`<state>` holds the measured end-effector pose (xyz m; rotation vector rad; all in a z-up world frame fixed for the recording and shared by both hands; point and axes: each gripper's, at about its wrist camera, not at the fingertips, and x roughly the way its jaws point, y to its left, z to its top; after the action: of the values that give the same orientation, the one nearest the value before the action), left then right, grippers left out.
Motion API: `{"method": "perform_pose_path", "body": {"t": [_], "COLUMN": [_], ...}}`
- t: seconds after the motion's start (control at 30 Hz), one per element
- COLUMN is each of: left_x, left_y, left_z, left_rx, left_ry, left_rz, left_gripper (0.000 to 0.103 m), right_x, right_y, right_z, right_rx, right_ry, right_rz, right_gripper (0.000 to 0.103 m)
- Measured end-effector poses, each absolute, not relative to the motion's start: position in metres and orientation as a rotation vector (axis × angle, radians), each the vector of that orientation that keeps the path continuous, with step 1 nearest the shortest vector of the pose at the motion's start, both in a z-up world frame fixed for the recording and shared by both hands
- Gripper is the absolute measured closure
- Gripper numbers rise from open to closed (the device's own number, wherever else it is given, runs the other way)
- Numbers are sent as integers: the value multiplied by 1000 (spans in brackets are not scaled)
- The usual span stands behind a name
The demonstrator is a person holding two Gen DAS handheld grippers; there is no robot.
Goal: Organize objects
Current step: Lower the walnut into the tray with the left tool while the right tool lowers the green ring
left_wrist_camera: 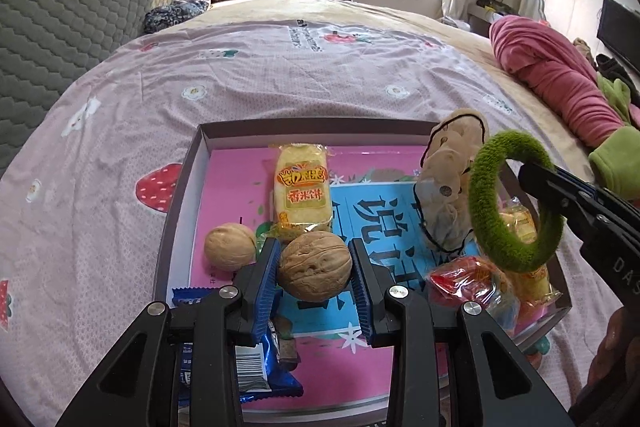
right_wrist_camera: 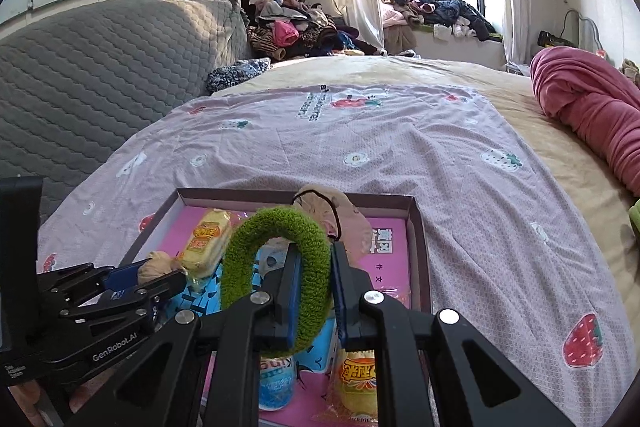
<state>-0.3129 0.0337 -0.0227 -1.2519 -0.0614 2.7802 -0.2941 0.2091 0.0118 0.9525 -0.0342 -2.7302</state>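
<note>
Spread over the bed, a strawberry-print sheet [left_wrist_camera: 240, 79] carries a shallow box lid [left_wrist_camera: 188, 163] of snacks. Above that lid the left gripper [left_wrist_camera: 314, 267] is clamped on a walnut [left_wrist_camera: 314, 265] — a second walnut [left_wrist_camera: 229, 247] lies inside, just beside it. The right gripper [right_wrist_camera: 314, 291] pinches a fuzzy green ring [right_wrist_camera: 276, 267] over the lid's near side — jaws nearly closed.

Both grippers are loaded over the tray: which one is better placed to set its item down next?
Probably left. The left gripper holds its walnut low over bare tray floor; the right gripper's green ring hangs above snack packets.

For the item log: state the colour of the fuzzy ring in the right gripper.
Green fuzzy ring; clearest in the right wrist view.
</note>
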Motion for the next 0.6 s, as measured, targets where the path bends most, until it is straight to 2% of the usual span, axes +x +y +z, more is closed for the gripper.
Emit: {"method": "perform_pose_path", "body": {"t": [0.6], "left_x": [-315], "left_y": [46], "left_z": [-37], "left_rx": [-1292], "left_ry": [-24], "left_rz": [2750], "left_gripper": [67], "right_x": [-309], "right_y": [200], "right_z": [-22], "right_rx": [1128], "right_ry": [150], "right_rz": [-2751], "right_gripper": [88]}}
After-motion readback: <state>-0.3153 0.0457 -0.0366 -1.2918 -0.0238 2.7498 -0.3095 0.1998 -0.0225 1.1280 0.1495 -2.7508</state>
